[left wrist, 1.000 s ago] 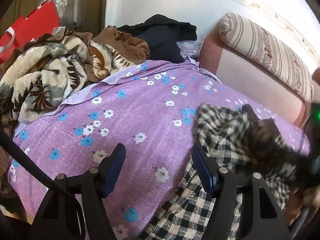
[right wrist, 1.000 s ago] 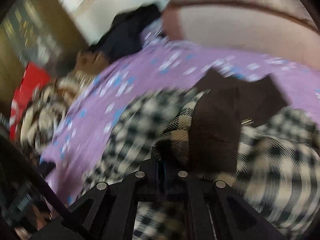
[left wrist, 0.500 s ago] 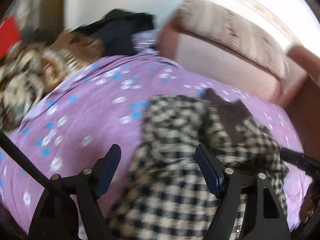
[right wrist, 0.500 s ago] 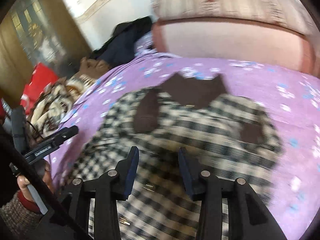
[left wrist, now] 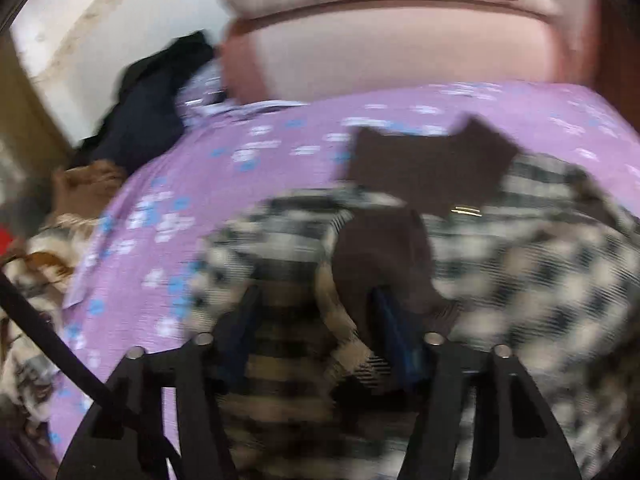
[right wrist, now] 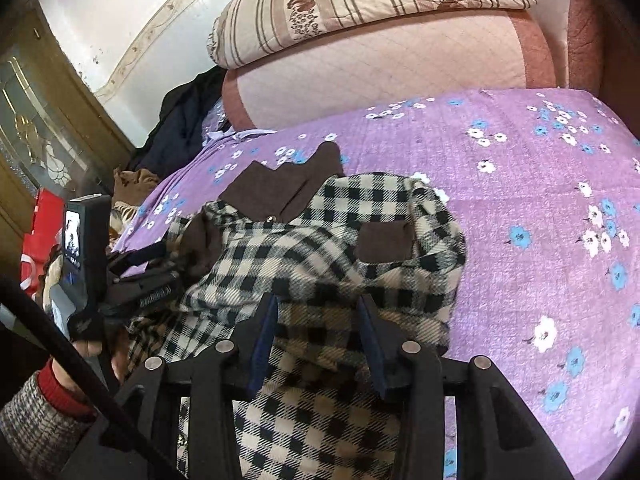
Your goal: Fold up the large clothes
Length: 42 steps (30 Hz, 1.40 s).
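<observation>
A black-and-cream checked coat [right wrist: 320, 248] with a brown collar [right wrist: 280, 184] lies on the purple flowered bedspread [right wrist: 520, 184], collar toward the headboard. My right gripper [right wrist: 318, 320] hovers open just above the coat's body, with cloth below its jaws but not pinched. In the blurred left wrist view, my left gripper [left wrist: 316, 320] sits over the coat [left wrist: 520, 280] at its brown-cuffed sleeve. Its jaws are closing with bunched checked cloth between them. The left gripper [right wrist: 160, 268] also shows at the coat's left edge in the right wrist view, held by a hand in a grey sleeve [right wrist: 40, 412].
A striped pillow [right wrist: 360, 4] rests on a pink quilted roll [right wrist: 380, 76] at the head of the bed. Dark clothes [right wrist: 184, 120] and a brown patterned blanket [left wrist: 32, 264] pile up at the left. A red bag [right wrist: 36, 232] stands by the wooden door [right wrist: 36, 120].
My right gripper has opened, let go of the coat and drawn back. The left gripper has swung right from the bare bedspread onto the coat's sleeve, and its jaws have narrowed.
</observation>
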Motion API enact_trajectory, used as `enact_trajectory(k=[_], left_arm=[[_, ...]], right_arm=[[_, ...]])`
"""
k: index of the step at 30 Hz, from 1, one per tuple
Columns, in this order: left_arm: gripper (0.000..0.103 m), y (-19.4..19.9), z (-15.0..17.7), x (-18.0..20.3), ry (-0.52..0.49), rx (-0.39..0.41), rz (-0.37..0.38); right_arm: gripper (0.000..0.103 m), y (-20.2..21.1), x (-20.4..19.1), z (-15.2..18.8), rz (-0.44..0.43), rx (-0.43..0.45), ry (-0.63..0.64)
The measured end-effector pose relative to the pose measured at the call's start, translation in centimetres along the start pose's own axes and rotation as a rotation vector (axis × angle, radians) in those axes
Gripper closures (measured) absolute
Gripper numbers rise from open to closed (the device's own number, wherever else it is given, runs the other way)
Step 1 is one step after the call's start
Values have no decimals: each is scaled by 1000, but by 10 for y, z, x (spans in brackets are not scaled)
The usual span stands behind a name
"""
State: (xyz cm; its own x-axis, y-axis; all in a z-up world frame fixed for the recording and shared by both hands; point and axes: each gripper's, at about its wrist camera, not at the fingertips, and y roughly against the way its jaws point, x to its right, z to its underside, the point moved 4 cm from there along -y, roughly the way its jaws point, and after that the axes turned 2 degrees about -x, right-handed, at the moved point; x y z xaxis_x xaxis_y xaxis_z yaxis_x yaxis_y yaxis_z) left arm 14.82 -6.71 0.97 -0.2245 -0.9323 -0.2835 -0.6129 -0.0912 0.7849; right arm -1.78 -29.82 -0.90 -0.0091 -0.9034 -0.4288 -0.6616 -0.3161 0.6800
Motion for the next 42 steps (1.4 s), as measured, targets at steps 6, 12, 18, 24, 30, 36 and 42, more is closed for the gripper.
enact_trajectory(k=[6,12,18,24,30,36,42], left_arm=[[50,-13,9,-119,285,-40,-159],[33,33,9,-119,345,68,144],[19,56,6,-17,53,140,257],[94,9,4,18,-52,20,95],[97,-7,3,-78,356,-56,263],[94,-10,27,-106,448,-87,293],[71,-20,51,-134,630,-130,363]], right_arm=[[58,4,21,-7,20,21,-74],[58,14,34,-14,19,59,-144],[58,12,30,-11,18,47,-135],[58,13,35,-10,57,55,-117],[58,16,47,-13,86,72,-135],[58,5,48,-12,95,53,-137],[58,-1,30,-9,147,50,-36]])
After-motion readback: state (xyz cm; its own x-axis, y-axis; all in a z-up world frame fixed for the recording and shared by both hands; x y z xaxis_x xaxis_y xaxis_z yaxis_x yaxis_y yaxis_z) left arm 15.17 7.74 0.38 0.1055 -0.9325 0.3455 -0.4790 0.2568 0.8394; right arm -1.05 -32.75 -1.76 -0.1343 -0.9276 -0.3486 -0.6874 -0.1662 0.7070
